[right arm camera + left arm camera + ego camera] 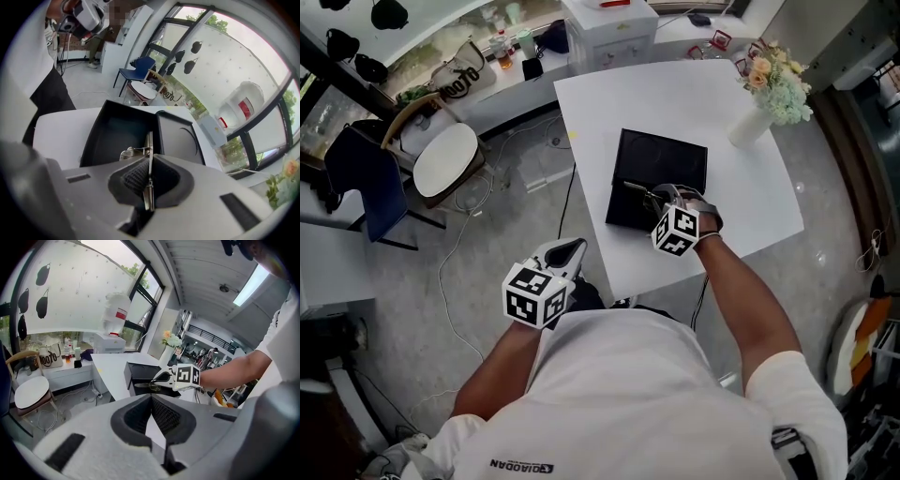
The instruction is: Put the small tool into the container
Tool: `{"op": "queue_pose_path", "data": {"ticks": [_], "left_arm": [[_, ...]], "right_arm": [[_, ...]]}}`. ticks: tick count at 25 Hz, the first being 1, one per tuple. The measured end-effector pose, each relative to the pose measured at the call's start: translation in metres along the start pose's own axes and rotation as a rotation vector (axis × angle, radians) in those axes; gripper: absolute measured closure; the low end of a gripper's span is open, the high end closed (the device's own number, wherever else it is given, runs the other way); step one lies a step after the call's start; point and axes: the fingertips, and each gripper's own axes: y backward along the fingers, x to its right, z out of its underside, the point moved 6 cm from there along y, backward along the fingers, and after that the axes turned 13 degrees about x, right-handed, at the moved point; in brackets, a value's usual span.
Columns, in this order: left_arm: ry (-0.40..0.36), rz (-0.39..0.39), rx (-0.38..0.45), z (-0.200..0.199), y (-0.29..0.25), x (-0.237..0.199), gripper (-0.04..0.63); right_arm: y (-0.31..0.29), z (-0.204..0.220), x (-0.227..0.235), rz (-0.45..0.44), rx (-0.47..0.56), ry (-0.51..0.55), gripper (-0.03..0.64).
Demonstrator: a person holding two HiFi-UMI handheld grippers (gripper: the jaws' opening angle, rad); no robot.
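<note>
A black container [664, 161] lies open on the white table [600, 103], its deep tray [115, 133] beside its flat lid [178, 140]. My right gripper [659, 199] hovers over the tray's near part, shut on a small flat metal tool [148, 150] that sticks out edge-on from between the jaws over the tray. From the left gripper view the tool [143, 386] points left from the right gripper [161, 379], just above the container [138, 371]. My left gripper [570, 251] hangs off the table's near-left corner, above the floor, shut on nothing [151, 401].
A white vase of flowers [767, 94] stands at the table's far right corner. A white cabinet [609, 33] sits beyond the table. A round-seated chair [442, 159], a blue chair [375, 192] and cables on the floor [478, 202] lie to the left.
</note>
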Motion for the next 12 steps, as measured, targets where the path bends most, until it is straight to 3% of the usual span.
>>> {"op": "queue_pose_path", "data": {"ticks": [12], "left_arm": [[0.007, -0.009, -0.005, 0.002, 0.005, -0.003, 0.586]], "right_arm": [[-0.009, 0.008, -0.018, -0.042, -0.014, 0.005, 0.573]]}}
